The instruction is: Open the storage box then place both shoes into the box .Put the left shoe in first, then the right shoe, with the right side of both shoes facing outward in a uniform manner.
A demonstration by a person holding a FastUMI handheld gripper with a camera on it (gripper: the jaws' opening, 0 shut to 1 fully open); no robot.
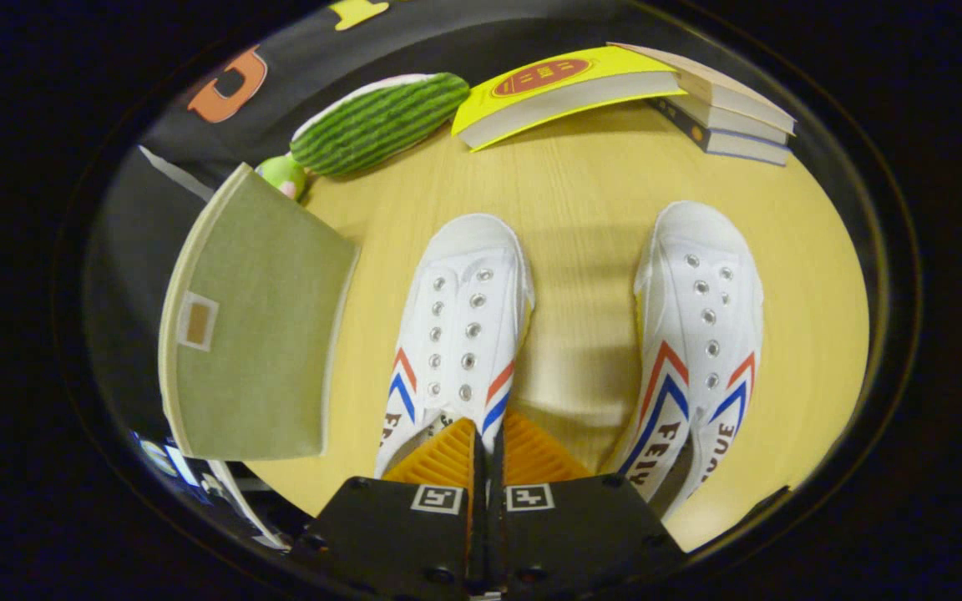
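Observation:
Two white canvas shoes with red and blue stripes stand side by side on the wooden table (581, 209), toes pointing away from me. My gripper (485, 430) is at the heel end of the left shoe (460, 325). Its fingers are pressed together on the right side wall of that shoe's collar, one finger inside the opening and one outside. The right shoe (702, 334) stands apart, just beyond and right of the fingers. The green fabric storage box (251, 334) with a small label window sits left of the left shoe; I cannot tell whether its lid is open.
A green striped plush toy (377, 121) lies at the back beyond the box. A yellow book (560, 92) leans on a stack of books (723, 113) at the back right. Bare tabletop lies between the shoes and ahead of their toes.

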